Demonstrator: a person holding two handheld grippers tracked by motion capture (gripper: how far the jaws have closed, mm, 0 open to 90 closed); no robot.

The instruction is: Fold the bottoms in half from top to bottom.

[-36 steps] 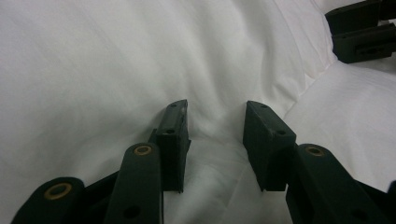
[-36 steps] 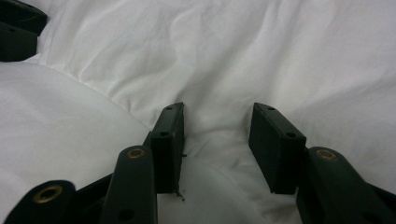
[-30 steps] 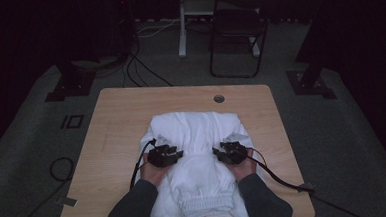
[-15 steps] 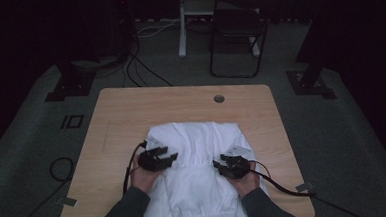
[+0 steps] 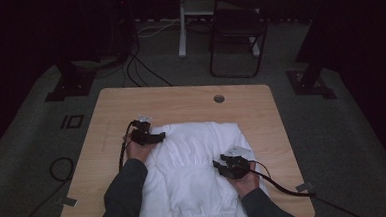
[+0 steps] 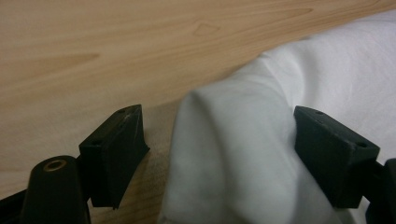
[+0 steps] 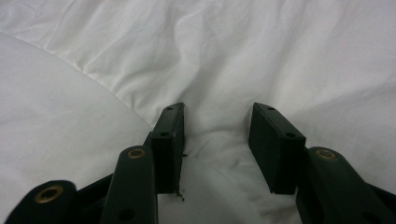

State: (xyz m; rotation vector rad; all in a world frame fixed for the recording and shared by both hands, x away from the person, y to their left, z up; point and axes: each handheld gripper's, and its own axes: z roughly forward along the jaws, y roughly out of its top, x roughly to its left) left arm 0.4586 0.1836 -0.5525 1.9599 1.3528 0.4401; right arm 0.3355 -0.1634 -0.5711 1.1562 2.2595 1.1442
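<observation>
1. Where the white garment (image 5: pixel 197 173) is spread on the wooden table (image 5: pixel 180 101), its long axis is seen running from the near edge toward the far side.
2. The left tongs (image 6: pixel 217 154) are held wide around a raised fold at the garment's left edge.
3. The right tongs (image 7: pixel 217 140) are held moderately apart, pressed on wrinkled cloth without a clamped fold.

white garment (image 5: pixel 198 158), black tongs (image 6: pixel 219 158), light wood table (image 5: pixel 180 101)

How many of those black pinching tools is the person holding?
2. The left gripper sits at the white garment's left edge, jaws open around a fold. The right gripper rests on its right side, open.
</observation>
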